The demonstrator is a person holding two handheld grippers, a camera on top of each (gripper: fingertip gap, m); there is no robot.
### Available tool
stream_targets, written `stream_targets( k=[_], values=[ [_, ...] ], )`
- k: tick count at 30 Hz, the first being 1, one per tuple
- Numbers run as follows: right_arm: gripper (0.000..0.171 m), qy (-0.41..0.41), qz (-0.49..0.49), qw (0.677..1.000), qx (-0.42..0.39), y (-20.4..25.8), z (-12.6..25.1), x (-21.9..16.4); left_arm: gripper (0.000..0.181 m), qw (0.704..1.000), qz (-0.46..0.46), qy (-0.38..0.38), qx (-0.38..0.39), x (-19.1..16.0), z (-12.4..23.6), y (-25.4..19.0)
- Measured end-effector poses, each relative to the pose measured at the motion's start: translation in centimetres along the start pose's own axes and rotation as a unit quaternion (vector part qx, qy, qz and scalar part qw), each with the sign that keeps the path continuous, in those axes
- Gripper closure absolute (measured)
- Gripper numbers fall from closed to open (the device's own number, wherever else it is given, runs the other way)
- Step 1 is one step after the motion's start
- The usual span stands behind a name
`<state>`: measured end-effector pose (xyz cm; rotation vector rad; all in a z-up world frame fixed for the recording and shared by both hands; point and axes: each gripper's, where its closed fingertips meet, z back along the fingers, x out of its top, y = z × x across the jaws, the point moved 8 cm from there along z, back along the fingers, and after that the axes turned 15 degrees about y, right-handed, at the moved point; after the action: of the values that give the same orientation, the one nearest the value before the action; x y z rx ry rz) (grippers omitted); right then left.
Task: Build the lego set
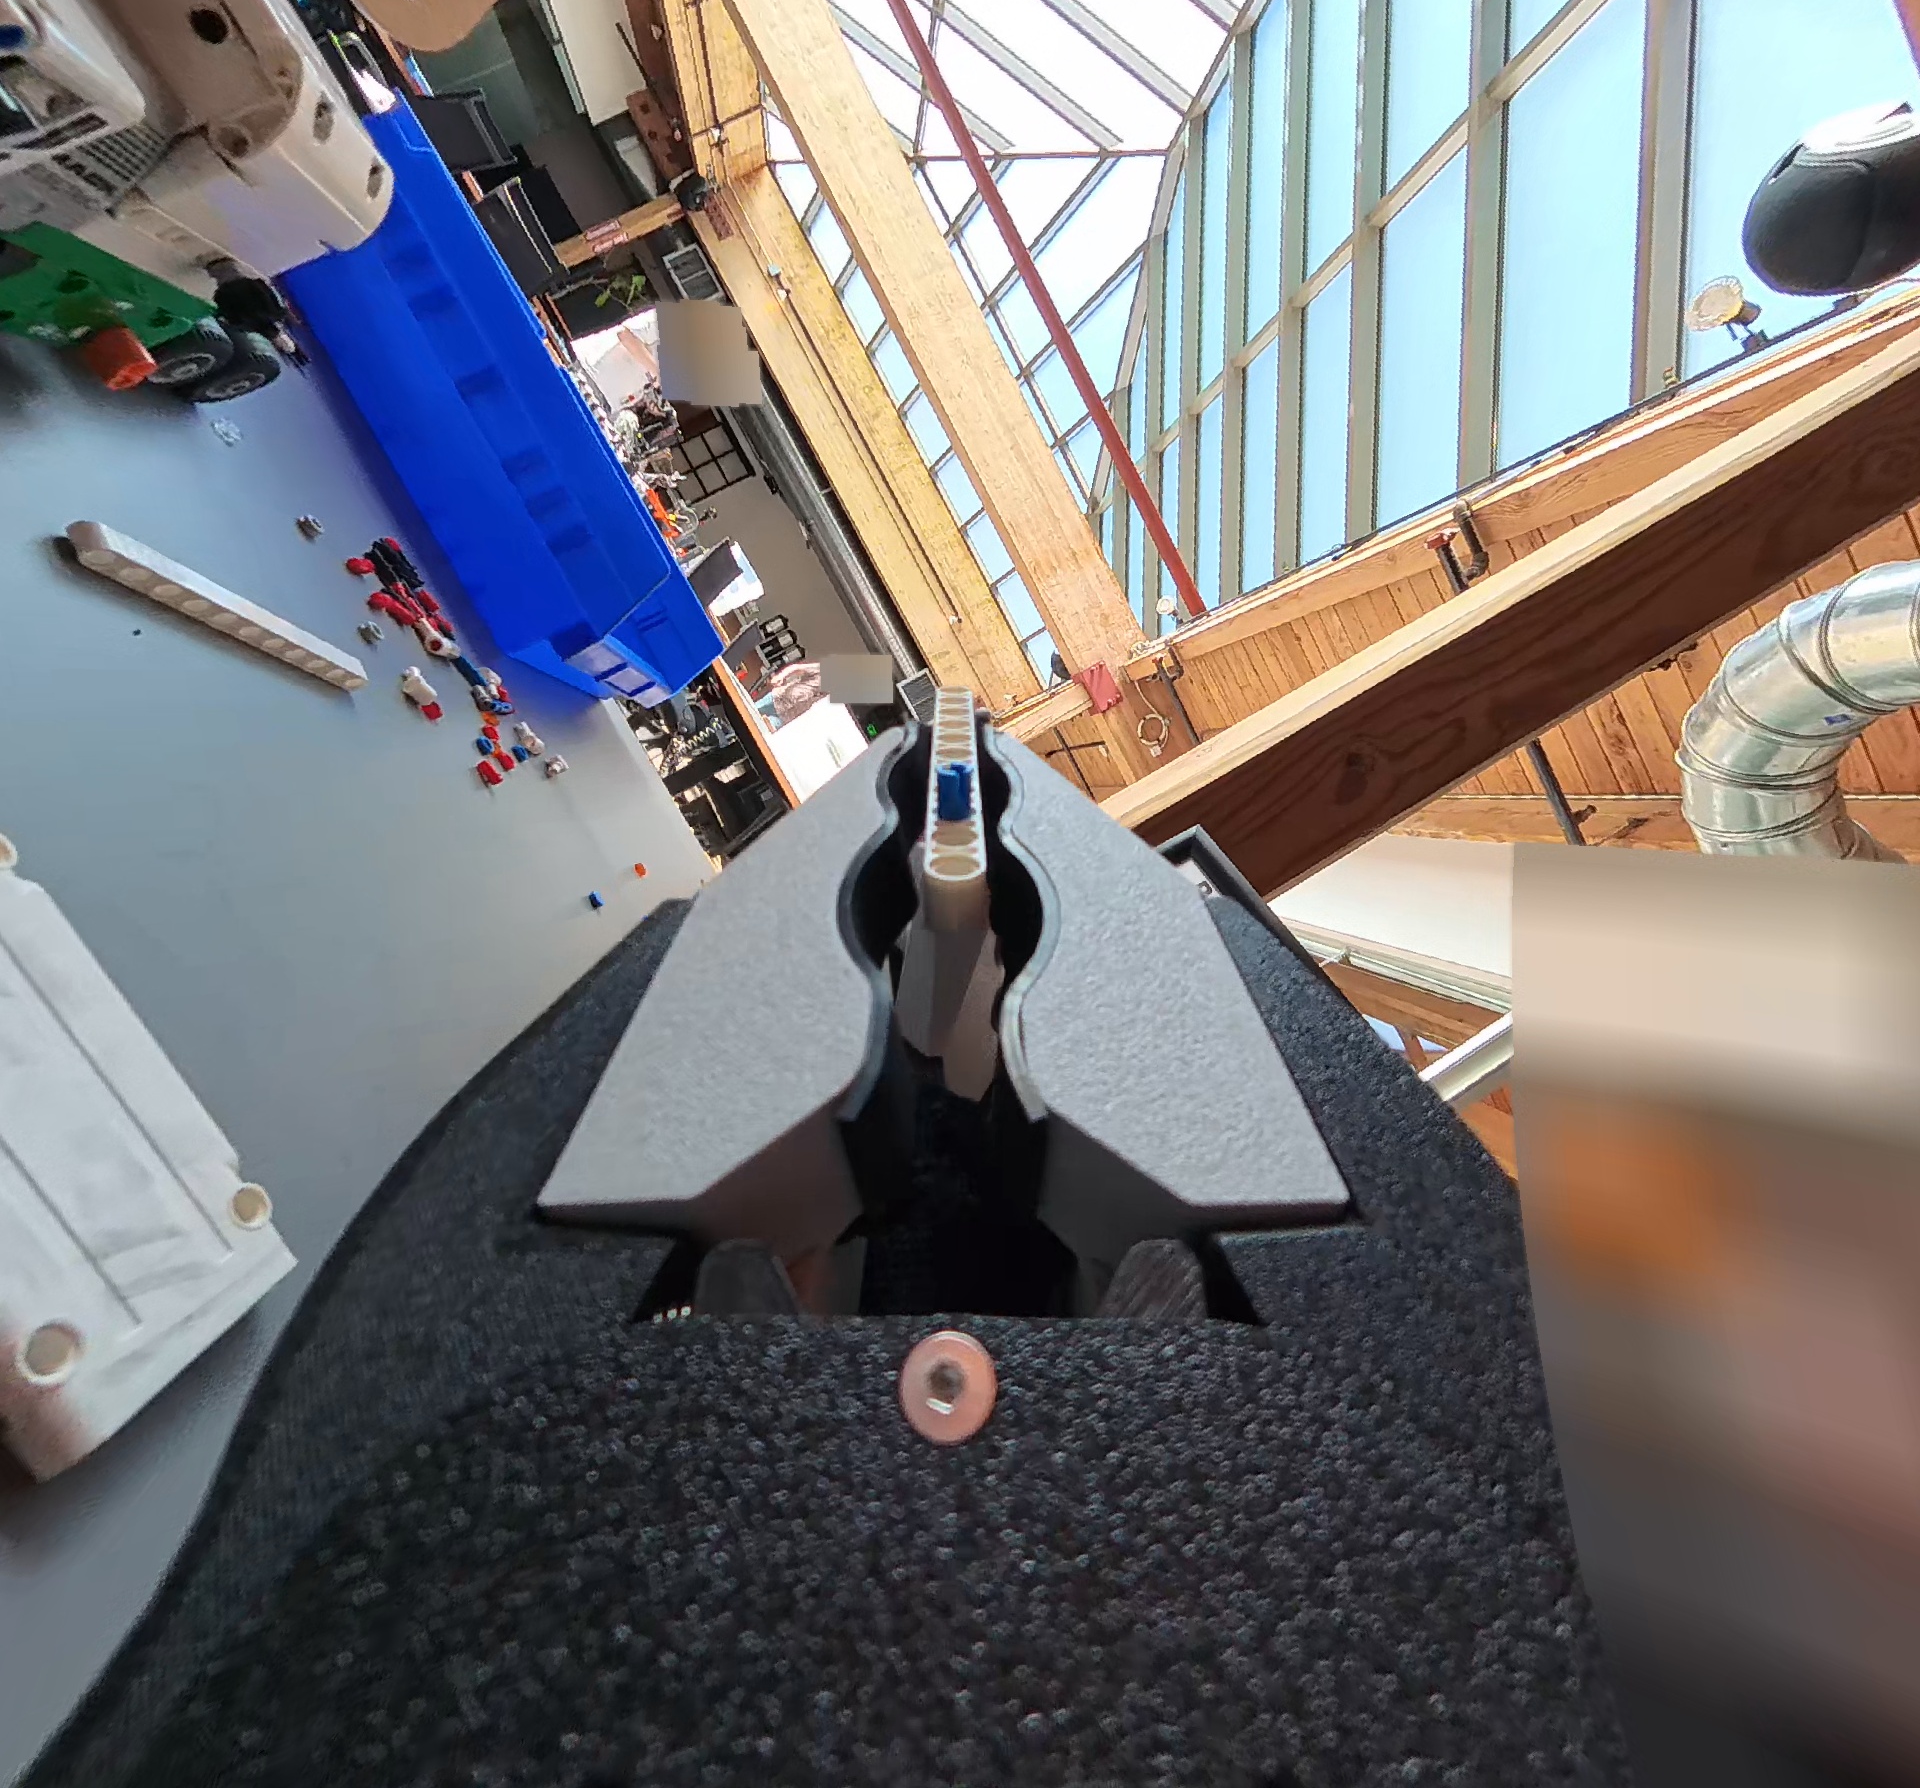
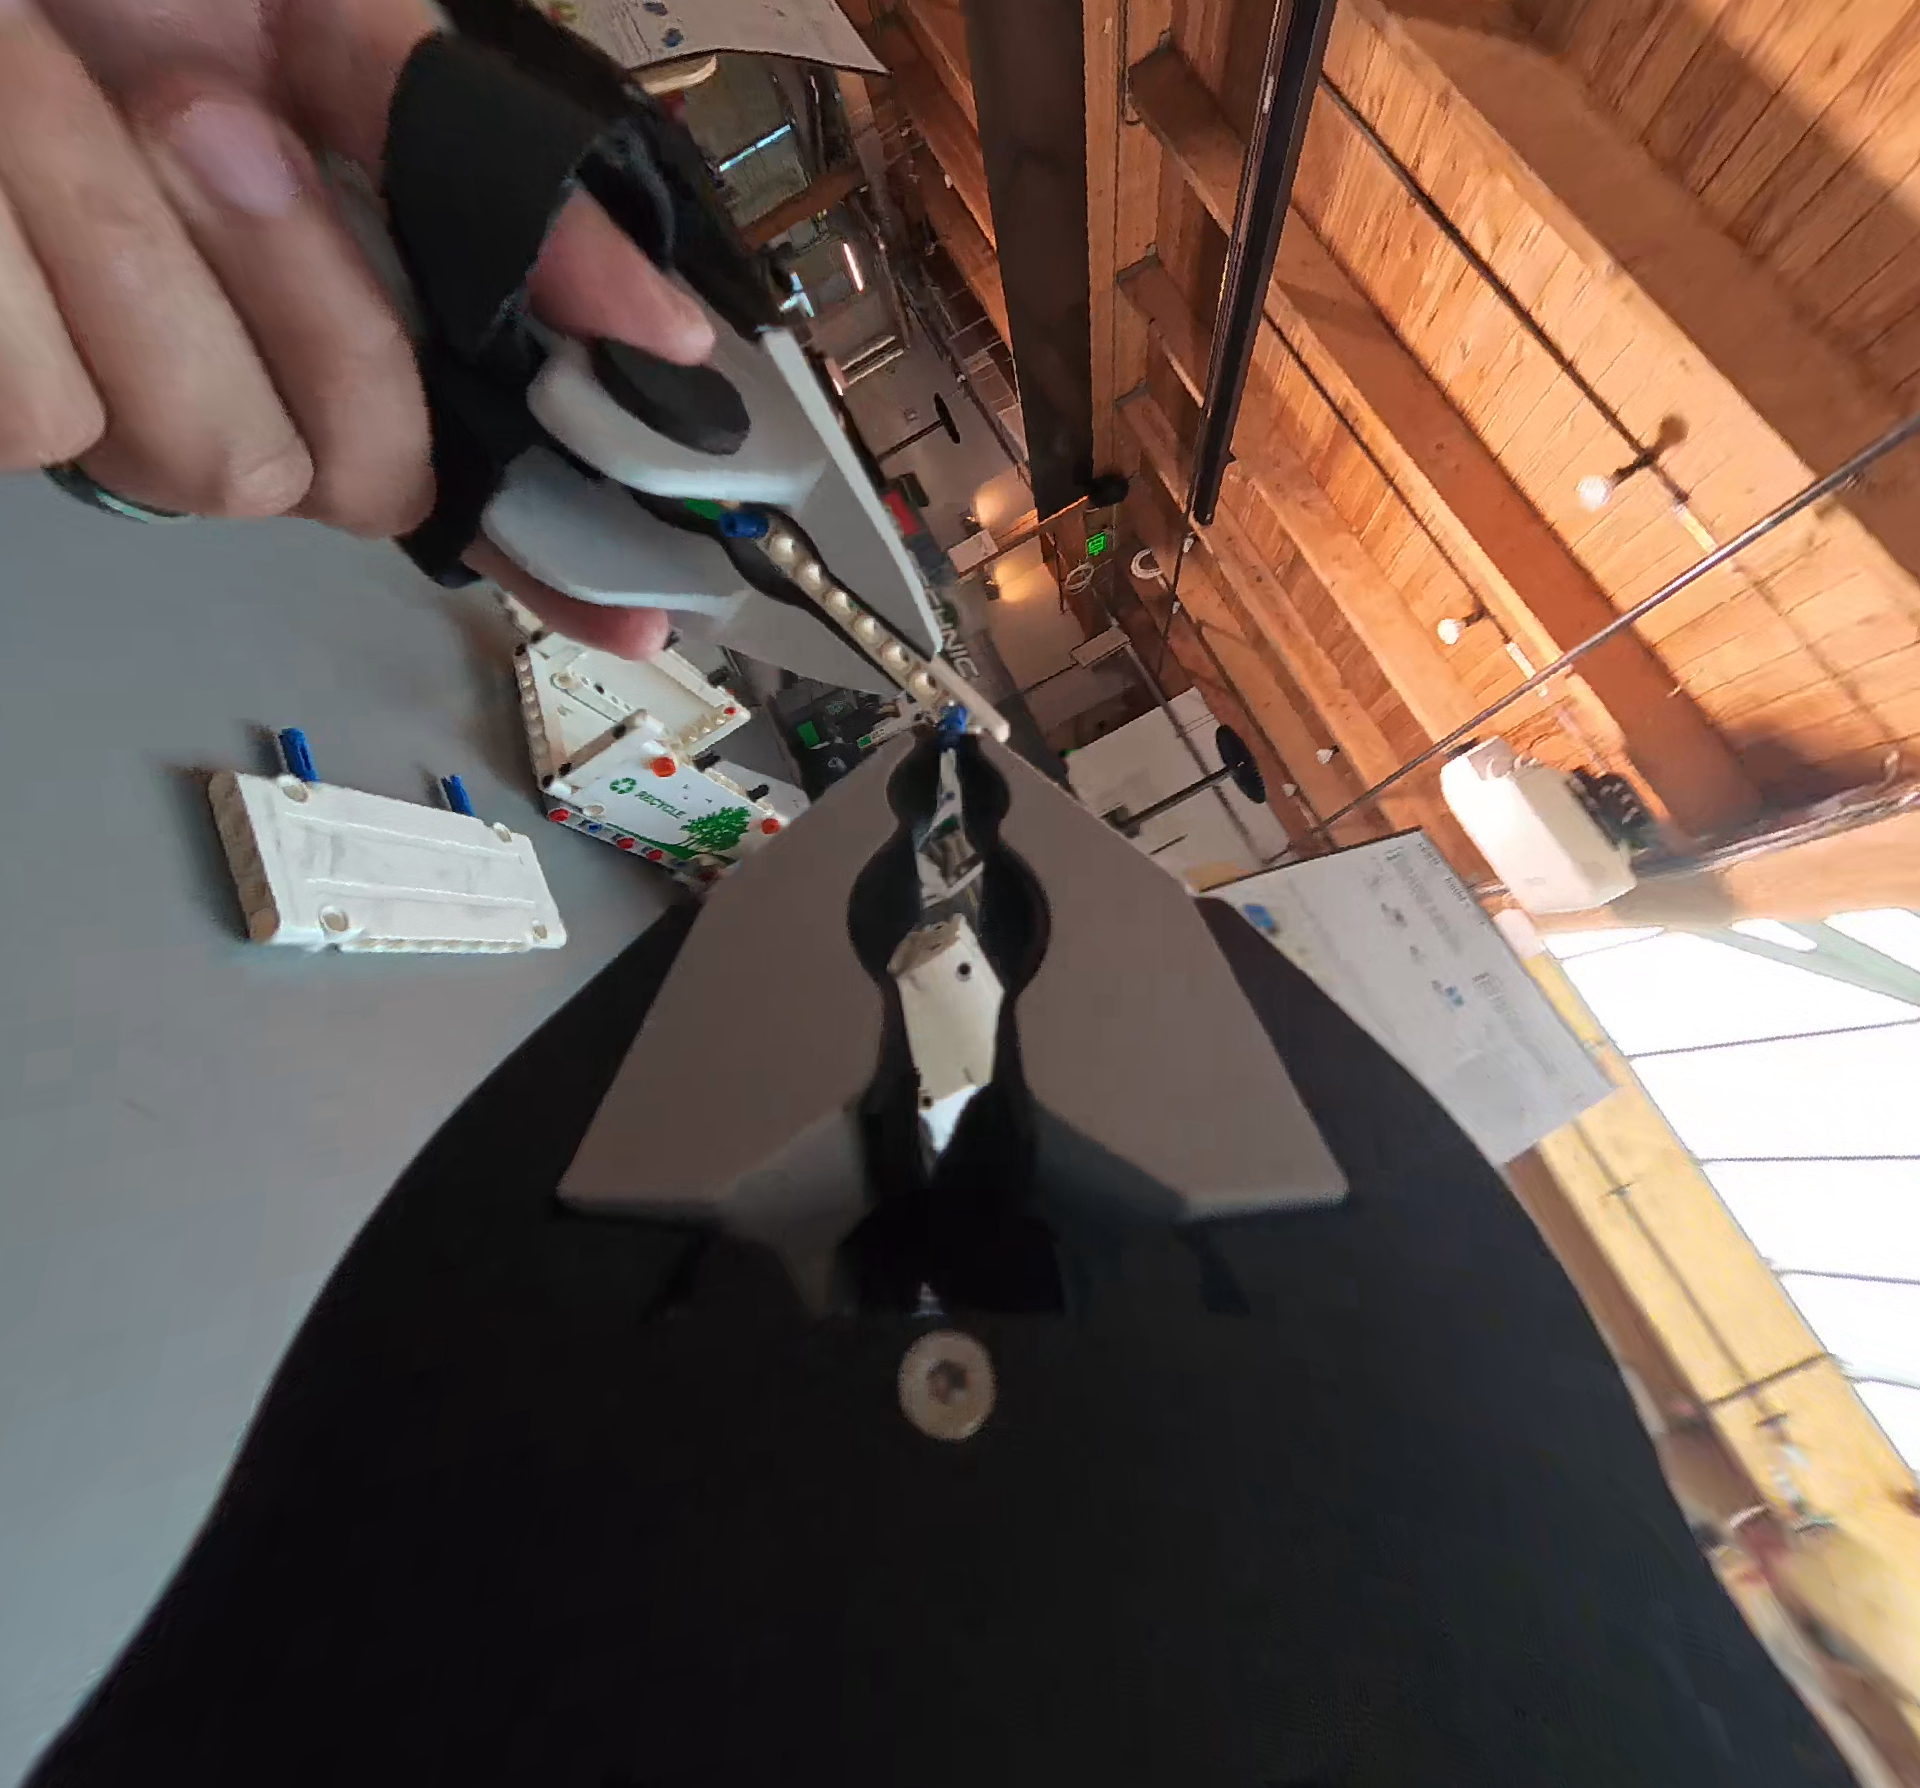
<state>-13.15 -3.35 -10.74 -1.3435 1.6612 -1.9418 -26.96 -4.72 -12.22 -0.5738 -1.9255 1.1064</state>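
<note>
Two claws are both clamped shut in mid-air above the grey counter (image 1: pixel 260 855): the left claw (image 1: pixel 951 782) pinches a long white holed beam (image 1: pixel 948 865) edge-on with a blue pin (image 1: pixel 948 791) seated in one hole, and the right claw (image 2: pixel 951 751) grips a small white piece (image 2: pixel 940 1011) whose blue tip (image 2: pixel 952 726) meets the beam's far end at 12 o'clock. Such hard, light, slick plastic is probably best pinched across its flat sides near the joint. Farther off at 10 o'clock lie a white panel (image 2: pixel 384 871), the part-built truck (image 2: pixel 655 772) and a blue bin (image 1: pixel 499 429).
</note>
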Motion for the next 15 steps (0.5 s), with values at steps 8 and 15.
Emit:
stream_targets(
  k=[8, 15],
  values=[
    [0.169, 0.060, -0.265, 0.955, 0.121, 0.0, -1.9, -0.6, 0.176, 0.997, -0.034, -0.066, 0.023, 0.4, 0.2, 1.5],
    [0.169, 0.064, -0.455, 0.859, 0.227, 0.8, -3.3, -2.5, 0.177, 0.996, -0.054, -0.061, 0.036, 0.7, 0.2, 1.8]
  ],
)
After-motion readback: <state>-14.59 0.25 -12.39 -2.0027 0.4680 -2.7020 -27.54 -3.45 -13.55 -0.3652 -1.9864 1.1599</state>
